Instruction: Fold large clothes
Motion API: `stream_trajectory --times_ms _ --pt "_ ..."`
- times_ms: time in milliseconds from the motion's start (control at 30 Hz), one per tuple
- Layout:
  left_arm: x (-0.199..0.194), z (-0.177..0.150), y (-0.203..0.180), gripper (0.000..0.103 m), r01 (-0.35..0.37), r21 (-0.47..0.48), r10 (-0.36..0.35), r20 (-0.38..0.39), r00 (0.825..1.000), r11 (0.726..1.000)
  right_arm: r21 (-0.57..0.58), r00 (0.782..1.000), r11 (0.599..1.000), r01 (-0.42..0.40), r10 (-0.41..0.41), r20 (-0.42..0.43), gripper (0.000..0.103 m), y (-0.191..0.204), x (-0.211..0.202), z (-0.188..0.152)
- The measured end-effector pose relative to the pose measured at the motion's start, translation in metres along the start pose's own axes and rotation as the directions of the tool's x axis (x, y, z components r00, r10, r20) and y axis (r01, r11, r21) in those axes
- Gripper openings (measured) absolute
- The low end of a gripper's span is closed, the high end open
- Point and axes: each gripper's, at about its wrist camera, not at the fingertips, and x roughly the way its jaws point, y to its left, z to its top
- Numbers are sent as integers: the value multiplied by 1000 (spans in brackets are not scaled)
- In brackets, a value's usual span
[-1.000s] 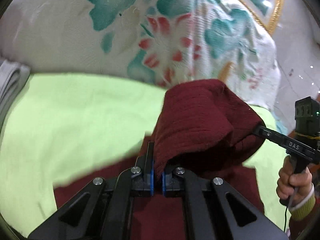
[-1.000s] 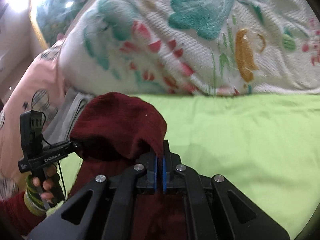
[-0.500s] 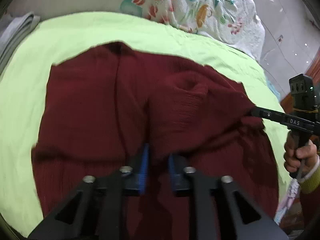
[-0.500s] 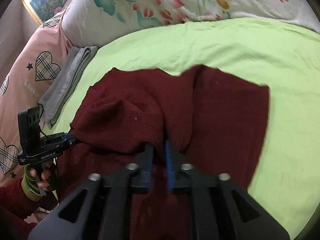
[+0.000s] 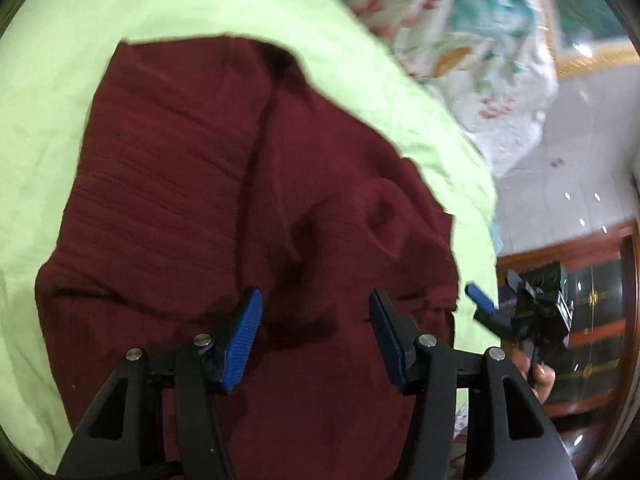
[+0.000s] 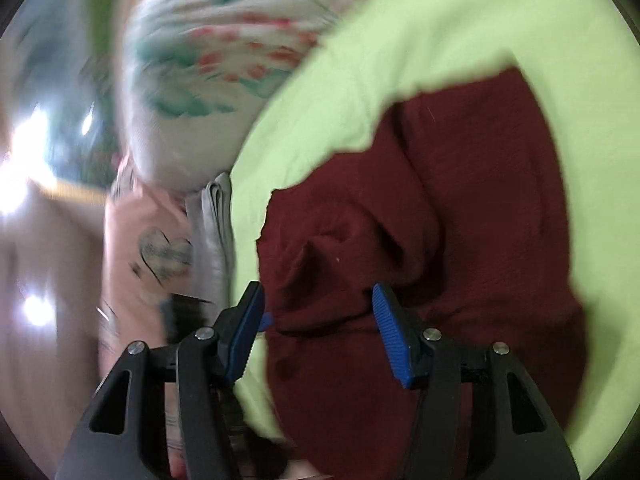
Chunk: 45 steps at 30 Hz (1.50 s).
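Note:
A dark red knitted garment [image 5: 192, 184] lies rumpled on the lime-green bed sheet [image 5: 36, 92], one layer folded over another. My left gripper [image 5: 316, 312] hovers over its near part. Its jaws are opening and the blue pads [image 5: 244, 332] stand apart, off the cloth below them. In the right wrist view the same garment [image 6: 472, 208] lies on the sheet [image 6: 460, 20]. My right gripper [image 6: 316, 306] is over its near left edge, jaws opening, pads clear of the fabric. My right gripper [image 5: 486, 308] also shows at the right of the left wrist view, off the cloth's edge.
A white floral quilt [image 5: 472, 40] is heaped beyond the sheet. A folded grey cloth [image 6: 214, 232] and a pink heart-print pillow [image 6: 148, 240] lie at the bed's left side. Tiled floor [image 5: 568, 168] and a dark wooden cabinet [image 5: 592, 300] are to the right.
Both grippers carried the lifted fold of red cloth down onto the garment, then opened and let it go. The fold now lies flat and both views have rolled.

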Motion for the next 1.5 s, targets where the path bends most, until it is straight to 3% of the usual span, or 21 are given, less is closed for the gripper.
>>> stream_trajectory --times_ms 100,267,367,533,600,700,800,900,1100,1167,1300,1400,1500 --pt "15 23 5 56 -1 -76 -3 -50 999 997 147 1000 989 -27 28 -6 58 -15 13 11" --pt "44 46 12 55 -2 -149 -16 -121 992 989 227 1000 974 12 -13 4 55 -32 36 28" --pt "42 46 12 52 -8 -152 -11 -123 992 988 233 998 971 60 -50 -48 44 -40 49 28" --pt "15 40 25 51 31 -195 -47 -77 996 980 225 998 974 7 6 -56 44 -37 34 17" --pt "16 41 28 51 15 -198 -34 -94 995 980 237 998 971 2 12 -57 55 -35 29 15" --pt "25 44 35 51 0 -246 -33 -130 991 969 261 999 965 12 2 -55 55 -35 27 11" --pt "22 45 35 51 4 -236 -39 -141 989 972 299 997 954 -29 48 -56 60 -37 22 4" --pt "27 52 34 51 19 -264 -60 -145 988 964 313 998 950 -1 20 -56 64 -42 19 1" --pt "45 65 34 50 17 -280 -63 -154 986 960 354 997 935 4 24 -73 64 -52 46 9" --pt "42 64 31 37 4 -247 -43 -153 987 969 338 995 941 30 3 -95 64 -52 50 8" --pt "42 62 36 28 15 -236 -55 -163 985 972 320 996 947 -1 29 -85 64 -47 33 -2" --pt "43 63 41 25 33 -241 -72 -155 985 970 279 997 957 76 -71 -28 64 -46 11 -5" --pt "41 61 40 14 33 -207 -65 -150 987 978 273 993 955 115 -115 -14 64 -54 15 2"
